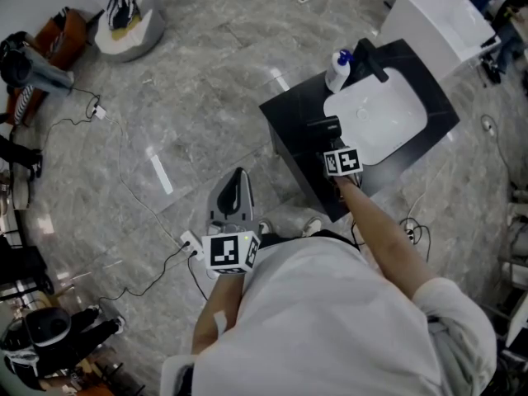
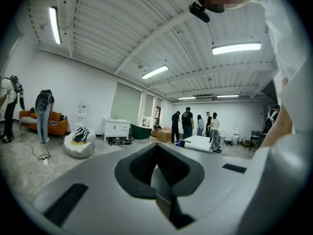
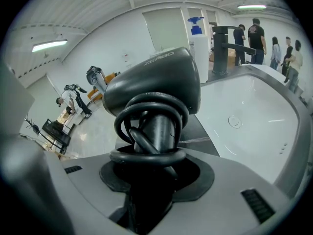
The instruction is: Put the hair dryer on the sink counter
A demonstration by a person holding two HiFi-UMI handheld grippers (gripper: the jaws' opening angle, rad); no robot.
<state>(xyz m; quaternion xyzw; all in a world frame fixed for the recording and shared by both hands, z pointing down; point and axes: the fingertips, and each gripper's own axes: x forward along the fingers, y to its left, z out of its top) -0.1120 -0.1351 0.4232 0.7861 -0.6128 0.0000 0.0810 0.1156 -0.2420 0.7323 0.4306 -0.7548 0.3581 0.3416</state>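
The black hair dryer (image 1: 324, 126) lies at the near-left part of the black sink counter (image 1: 289, 122), beside the white basin (image 1: 379, 118). In the right gripper view the hair dryer (image 3: 156, 82) fills the middle, its cord wound in loops round the handle. My right gripper (image 1: 332, 143) points steeply down at it. The handle stands between the jaws of the right gripper (image 3: 146, 180), which look parted around it. My left gripper (image 1: 238, 184) hangs over the floor, left of the counter. It points level into the room, and the left gripper (image 2: 164, 190) is shut and empty.
A black faucet (image 1: 367, 56) and a white pump bottle with a blue top (image 1: 337, 71) stand at the basin's far side. A white cabinet (image 1: 445, 19) is behind the counter. A power strip with cables (image 1: 191, 244) lies on the floor. Several people (image 2: 195, 124) stand far off.
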